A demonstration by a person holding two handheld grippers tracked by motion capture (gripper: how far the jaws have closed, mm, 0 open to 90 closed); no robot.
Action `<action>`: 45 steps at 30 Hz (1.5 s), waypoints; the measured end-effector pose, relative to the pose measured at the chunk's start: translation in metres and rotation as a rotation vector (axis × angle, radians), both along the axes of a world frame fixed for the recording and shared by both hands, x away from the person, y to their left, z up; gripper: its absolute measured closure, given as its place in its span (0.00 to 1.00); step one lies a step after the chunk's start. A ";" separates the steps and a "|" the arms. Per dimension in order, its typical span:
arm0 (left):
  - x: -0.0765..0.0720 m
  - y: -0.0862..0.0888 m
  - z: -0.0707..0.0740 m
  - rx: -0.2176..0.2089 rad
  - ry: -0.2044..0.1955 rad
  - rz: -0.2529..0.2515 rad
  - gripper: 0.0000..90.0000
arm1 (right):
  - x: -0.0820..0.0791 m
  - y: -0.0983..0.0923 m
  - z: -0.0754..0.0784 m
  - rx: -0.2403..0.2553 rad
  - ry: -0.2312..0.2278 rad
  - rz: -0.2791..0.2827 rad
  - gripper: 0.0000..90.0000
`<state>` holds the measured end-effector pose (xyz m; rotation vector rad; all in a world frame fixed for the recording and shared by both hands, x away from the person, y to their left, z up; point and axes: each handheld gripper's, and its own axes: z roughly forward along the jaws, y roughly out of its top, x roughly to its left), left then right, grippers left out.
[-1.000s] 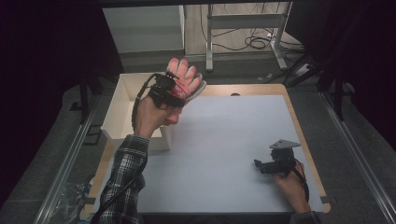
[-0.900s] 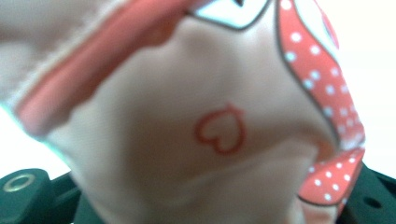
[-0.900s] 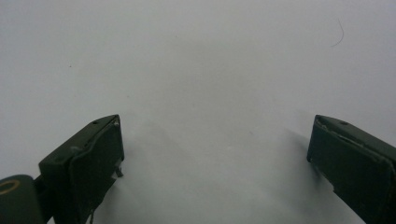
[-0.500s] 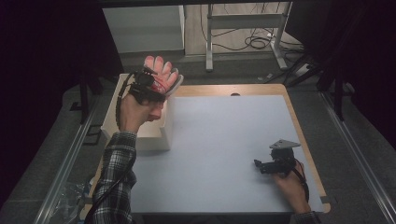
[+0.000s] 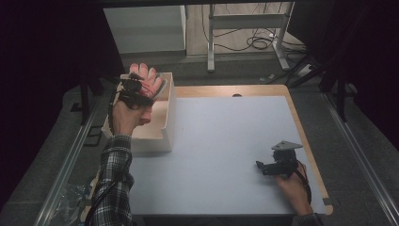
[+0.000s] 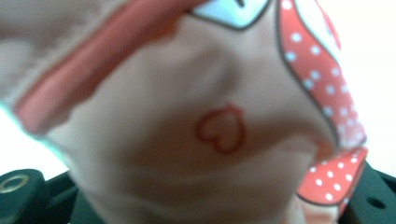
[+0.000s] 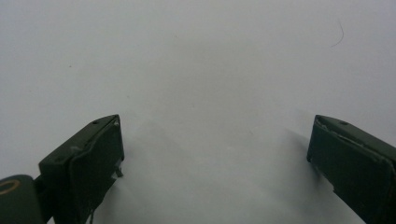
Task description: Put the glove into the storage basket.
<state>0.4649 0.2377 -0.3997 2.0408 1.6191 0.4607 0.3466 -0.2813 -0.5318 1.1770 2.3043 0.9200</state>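
Left gripper (image 5: 136, 89) is pinching the pink glove (image 5: 149, 80) right over the white box (image 5: 167, 115), prob to drop it in. Right gripper (image 5: 263, 167) sits spread on the table (image 5: 221, 141), idle atm.

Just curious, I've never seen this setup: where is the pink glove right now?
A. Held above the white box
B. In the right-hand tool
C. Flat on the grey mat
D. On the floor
A: the left gripper holds the pink glove over the white box.
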 end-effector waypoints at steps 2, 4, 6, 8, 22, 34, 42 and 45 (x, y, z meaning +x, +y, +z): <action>0.003 0.001 -0.007 0.002 0.005 0.012 0.51 | 0.000 0.000 0.000 0.000 0.000 0.000 0.04; 0.006 0.002 -0.013 0.002 0.008 0.017 0.51 | 0.000 0.000 0.000 0.000 0.000 0.000 0.04; 0.009 0.002 -0.021 0.003 0.012 0.020 0.50 | 0.000 0.000 0.000 0.000 0.000 0.000 0.04; 0.012 0.001 -0.028 -0.002 0.016 0.025 0.50 | 0.000 0.000 0.000 0.000 0.000 0.000 0.04; 0.035 -0.015 -0.075 0.029 0.105 0.019 0.46 | 0.000 0.000 0.000 0.001 -0.001 0.001 0.04; 0.046 -0.025 -0.096 0.081 0.203 -0.013 0.33 | 0.000 0.000 0.000 0.001 -0.001 0.001 0.04; 0.049 -0.024 -0.094 0.043 0.245 -0.008 0.14 | 0.000 0.000 0.000 0.001 -0.001 0.001 0.04; 0.047 -0.023 -0.091 0.050 0.232 -0.007 0.07 | 0.000 0.000 0.000 0.001 -0.001 0.001 0.04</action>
